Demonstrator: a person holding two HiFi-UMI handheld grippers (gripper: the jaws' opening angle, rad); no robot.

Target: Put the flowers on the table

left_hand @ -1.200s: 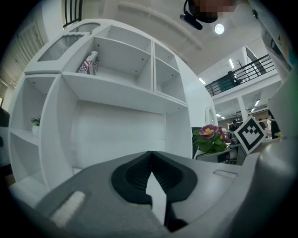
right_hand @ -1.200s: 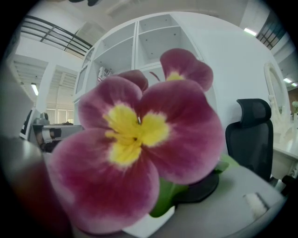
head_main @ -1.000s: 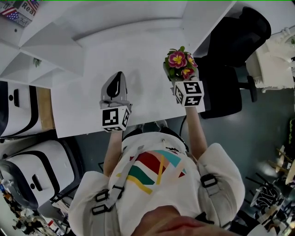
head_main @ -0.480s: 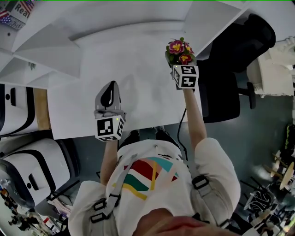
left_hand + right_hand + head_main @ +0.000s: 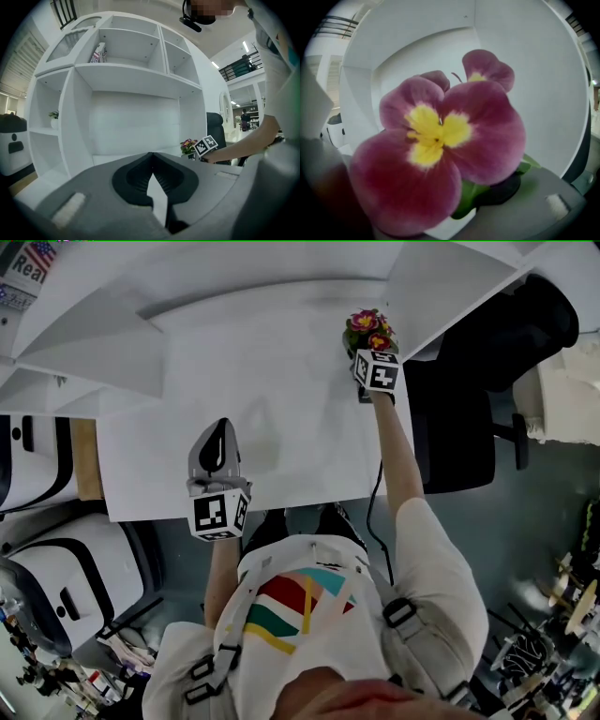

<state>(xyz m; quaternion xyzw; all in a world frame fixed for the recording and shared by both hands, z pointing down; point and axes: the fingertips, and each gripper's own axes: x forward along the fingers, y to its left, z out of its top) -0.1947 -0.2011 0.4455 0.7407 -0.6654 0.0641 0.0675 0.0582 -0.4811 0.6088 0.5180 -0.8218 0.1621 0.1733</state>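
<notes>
White table (image 5: 281, 409): right gripper (image 5: 367, 345) clamps flowers (image 5: 367, 324); left gripper (image 5: 217, 430) closed, empty.

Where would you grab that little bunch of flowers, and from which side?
Low down, beneath the petals, coming in level from the person's side, as the right gripper does. The flowers stand upright with broad, soft heads on top that jaws would probably crush.

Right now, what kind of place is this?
Probably an office or studio workspace: a white table, a white shelf unit with open compartments behind it, and a black office chair beside the table.
</notes>
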